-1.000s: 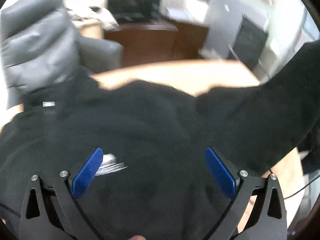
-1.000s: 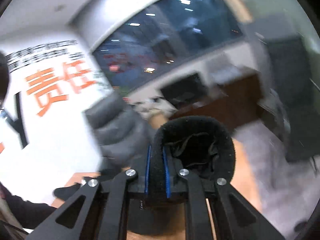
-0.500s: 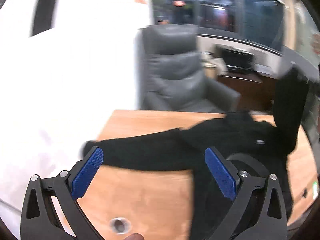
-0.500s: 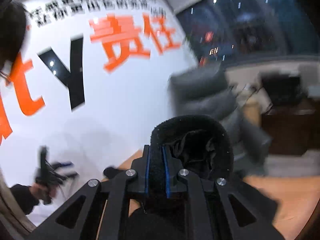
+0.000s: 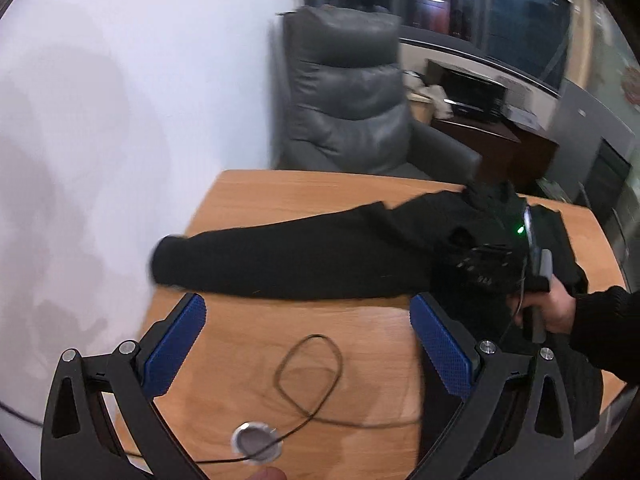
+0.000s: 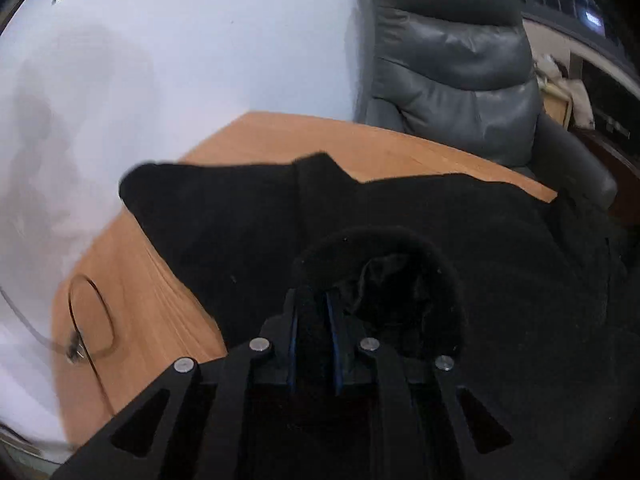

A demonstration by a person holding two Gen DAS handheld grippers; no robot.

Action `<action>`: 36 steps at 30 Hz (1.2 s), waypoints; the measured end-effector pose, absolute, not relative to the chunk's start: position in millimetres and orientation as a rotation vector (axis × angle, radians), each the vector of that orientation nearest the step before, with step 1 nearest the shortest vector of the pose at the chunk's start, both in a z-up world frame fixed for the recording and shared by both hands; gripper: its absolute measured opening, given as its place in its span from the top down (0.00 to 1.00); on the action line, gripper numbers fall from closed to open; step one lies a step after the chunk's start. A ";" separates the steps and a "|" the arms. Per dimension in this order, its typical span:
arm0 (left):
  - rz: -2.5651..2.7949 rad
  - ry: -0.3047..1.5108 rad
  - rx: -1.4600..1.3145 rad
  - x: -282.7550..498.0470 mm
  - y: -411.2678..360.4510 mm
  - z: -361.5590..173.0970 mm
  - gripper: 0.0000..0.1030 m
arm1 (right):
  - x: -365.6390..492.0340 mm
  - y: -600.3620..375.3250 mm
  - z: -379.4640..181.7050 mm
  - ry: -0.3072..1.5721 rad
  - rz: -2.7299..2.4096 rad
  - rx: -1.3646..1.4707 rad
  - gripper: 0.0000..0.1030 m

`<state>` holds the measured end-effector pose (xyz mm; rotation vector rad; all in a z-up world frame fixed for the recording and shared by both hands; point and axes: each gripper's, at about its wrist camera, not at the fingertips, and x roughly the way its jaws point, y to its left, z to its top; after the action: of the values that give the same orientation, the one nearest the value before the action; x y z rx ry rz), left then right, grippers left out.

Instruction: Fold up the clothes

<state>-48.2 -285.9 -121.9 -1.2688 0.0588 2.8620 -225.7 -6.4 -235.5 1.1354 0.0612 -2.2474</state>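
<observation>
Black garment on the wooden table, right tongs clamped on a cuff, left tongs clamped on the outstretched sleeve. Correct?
Not quite. In the left wrist view the left tongs are open and empty above bare table, short of the sleeve. The right tongs do pinch the cuff, though they are opening.

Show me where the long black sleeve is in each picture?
Left wrist view: the black sleeve lies across the middle of the wooden table, its cuff pointing left, beyond the open left gripper.
Right wrist view: the sleeve is at centre-left, stretching toward the table's left edge.
Shared landmark: the grey leather chair behind the table.
</observation>
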 end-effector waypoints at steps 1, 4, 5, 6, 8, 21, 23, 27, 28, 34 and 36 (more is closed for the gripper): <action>2.838 0.075 -1.255 -56.7 -274.8 -123.8 0.00 | -219.4 -3.1 -237.6 0.092 -2.253 1.123 0.82; 2.791 0.102 -1.212 -77.6 -245.7 -125.5 0.00 | -206.9 9.4 -235.0 0.159 -2.266 1.081 0.81; 2.783 0.102 -1.197 -82.3 -238.3 -124.1 0.00 | -207.9 11.3 -233.4 0.165 -2.263 1.071 0.81; 2.775 0.102 -1.183 -86.9 -231.0 -122.4 0.00 | -208.3 13.1 -232.5 0.169 -2.259 1.064 0.81; 2.772 0.098 -1.170 -98.0 -216.6 -120.9 0.00 | -205.4 13.8 -233.3 0.164 -2.240 1.065 0.77; 2.462 0.226 -1.096 -163.9 -93.7 -174.1 0.00 | -108.4 186.2 -178.6 0.466 -2.544 0.839 0.07; 2.412 0.271 -1.129 -174.6 -72.1 -201.1 0.00 | -99.6 243.3 -203.4 0.669 -2.563 0.978 0.10; 2.358 0.299 -1.245 -198.2 -55.7 -261.3 0.00 | -95.4 310.0 -245.4 0.874 -2.471 1.222 0.33; 2.351 0.302 -1.270 -202.6 -54.3 -274.3 0.00 | -91.8 317.0 -250.2 0.901 -2.454 1.221 0.33; 2.357 0.202 -1.433 -226.0 -68.3 -326.2 0.00 | -89.6 344.4 -246.1 0.794 -2.638 1.197 0.75; 2.362 0.134 -1.408 -220.6 -74.7 -325.5 0.00 | -88.1 361.0 -232.0 0.593 -2.746 1.182 0.76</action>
<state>-220.6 -74.7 -325.5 -1.4078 0.1335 2.3618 -88.1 361.0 -232.0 1.1817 0.5932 -2.7461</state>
